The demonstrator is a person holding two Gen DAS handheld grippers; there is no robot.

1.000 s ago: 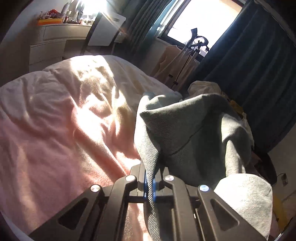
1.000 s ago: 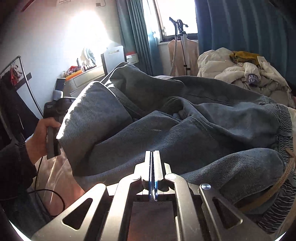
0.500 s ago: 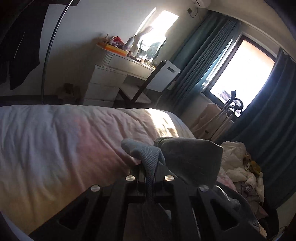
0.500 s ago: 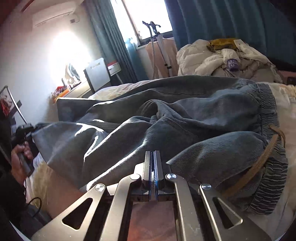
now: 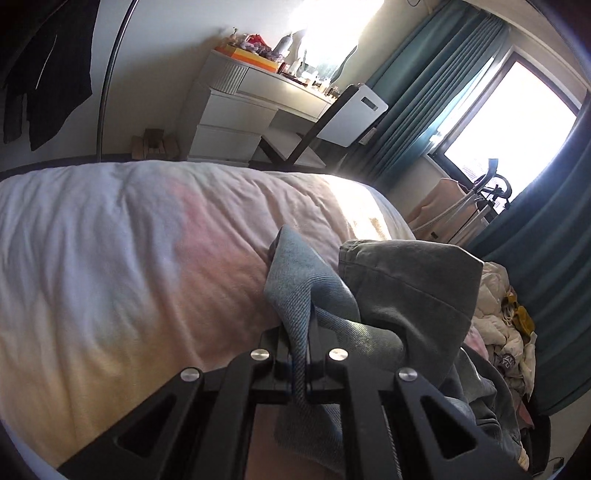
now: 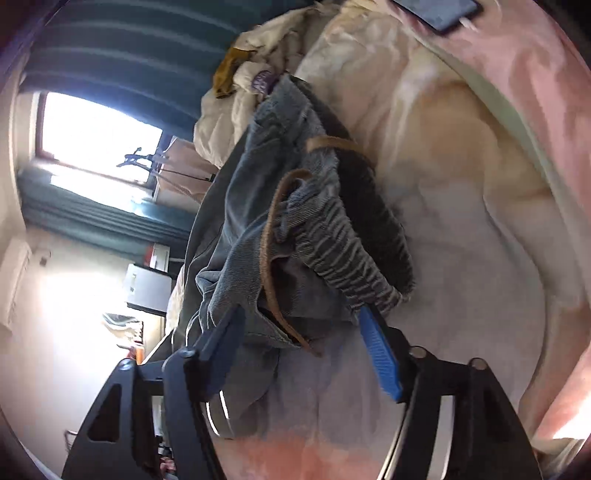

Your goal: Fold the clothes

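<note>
Beside the waistband (image 6: pixel 354 251), my right gripper (image 6: pixel 306 354) is opening, trousers (image 6: pixel 236 236) freed, while my left gripper (image 5: pixel 301 365) stays clamped on their hem (image 5: pixel 299 291).

My left gripper's fingers (image 5: pixel 301 354) vanish under the denim fold, so I can't see their pads. The jeans (image 5: pixel 410 295) run off my lower right edge. My right wrist view is motion-smeared; a dark flat device (image 6: pixel 436 13) is cropped at the top, unidentifiable.
</note>
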